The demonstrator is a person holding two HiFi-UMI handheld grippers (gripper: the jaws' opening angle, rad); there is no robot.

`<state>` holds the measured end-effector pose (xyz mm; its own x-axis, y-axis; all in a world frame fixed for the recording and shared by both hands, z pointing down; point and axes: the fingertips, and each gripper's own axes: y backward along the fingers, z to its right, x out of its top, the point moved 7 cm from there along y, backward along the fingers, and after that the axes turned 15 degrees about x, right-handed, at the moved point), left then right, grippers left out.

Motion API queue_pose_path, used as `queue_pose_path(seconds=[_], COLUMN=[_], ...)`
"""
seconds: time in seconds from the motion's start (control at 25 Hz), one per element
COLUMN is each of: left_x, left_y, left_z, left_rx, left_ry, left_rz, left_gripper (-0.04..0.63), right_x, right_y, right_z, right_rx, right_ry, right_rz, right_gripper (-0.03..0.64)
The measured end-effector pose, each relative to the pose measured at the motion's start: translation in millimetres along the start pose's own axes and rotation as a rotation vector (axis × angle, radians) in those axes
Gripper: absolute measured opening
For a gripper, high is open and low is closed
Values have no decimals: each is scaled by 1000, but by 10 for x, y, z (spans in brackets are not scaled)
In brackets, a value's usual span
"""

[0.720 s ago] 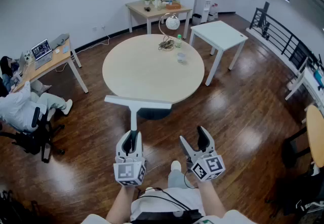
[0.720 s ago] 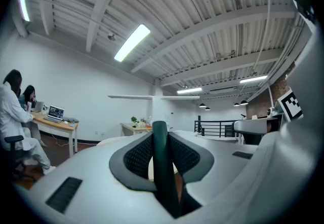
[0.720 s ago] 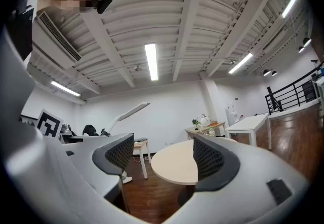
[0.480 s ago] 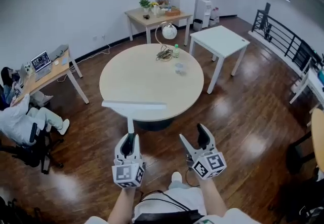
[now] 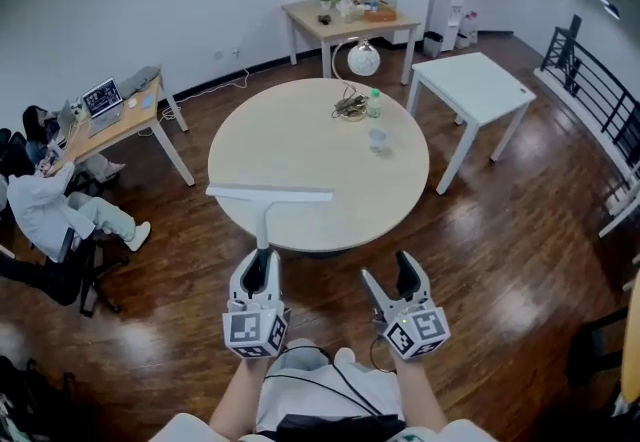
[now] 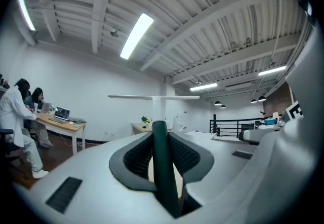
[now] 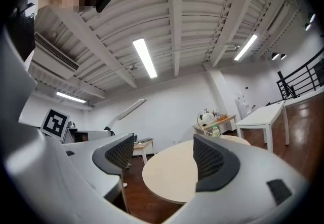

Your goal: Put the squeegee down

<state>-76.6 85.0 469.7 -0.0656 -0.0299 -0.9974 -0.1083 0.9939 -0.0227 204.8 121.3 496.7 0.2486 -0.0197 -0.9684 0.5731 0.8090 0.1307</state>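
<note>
My left gripper (image 5: 261, 271) is shut on the dark handle of a white T-shaped squeegee (image 5: 268, 196). Its long blade hangs crosswise over the near edge of the round beige table (image 5: 320, 145). In the left gripper view the dark handle (image 6: 162, 162) runs up between the pads to the white blade (image 6: 154, 98). My right gripper (image 5: 391, 279) stands open beside it with nothing between its fingers, short of the table edge. Past its pads the right gripper view shows the round table (image 7: 174, 170) and the squeegee blade (image 7: 129, 108) at the left.
On the round table's far side stand a plastic bottle (image 5: 374, 104), a clear cup (image 5: 378, 139) and a globe lamp (image 5: 362, 58). A white square table (image 5: 474, 85) is at the right, a wooden desk with plants (image 5: 350, 15) at the back. People sit at a desk (image 5: 110, 120) on the left.
The view has shifted and the round table lies closer to both grippers. The squeegee stays gripped in the left gripper, its blade now over the table's near edge.
</note>
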Motion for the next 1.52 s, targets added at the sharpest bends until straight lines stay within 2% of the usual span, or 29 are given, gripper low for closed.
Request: queue_pose_path(seconds=[0.16,0.36,0.48,0.64,0.84,1.12,1.36,1.52], left_x=[1,-80,-74,-128,-158,-439,-918,-1298], left_y=[-320,-958,-1349,-1858,-2361,-2751,-3298,-3864], left_z=[-111,-313,-470,-698,-849,-730,-495,-344], left_rx=[42,44,44,38,4,-2,79,94], left_ry=[-9,-31,-27,5,15,13,14,62], left_rz=[-27,-15,-22,-27,-69,-161,-288,-373], left_gripper=[81,81,83,81,81,83,83,83], right_x=[-30,-72,-73,-65,-127,-177,-223,-302], right_y=[-447,-1094,-1484,-1988,-2461,-2776,-2830,-2814], right_z=[219,443,626,888,1010,1377,1817,2141], right_rx=[42,69,56,35,31,40,50,55], right_ry=[-25,-28,-4,32,35,2,-22,-57], right_rz=[-28,-56,-89,-83,-96,-120,-167,-203], right_gripper=[380,380,380,380,380,380,380,380])
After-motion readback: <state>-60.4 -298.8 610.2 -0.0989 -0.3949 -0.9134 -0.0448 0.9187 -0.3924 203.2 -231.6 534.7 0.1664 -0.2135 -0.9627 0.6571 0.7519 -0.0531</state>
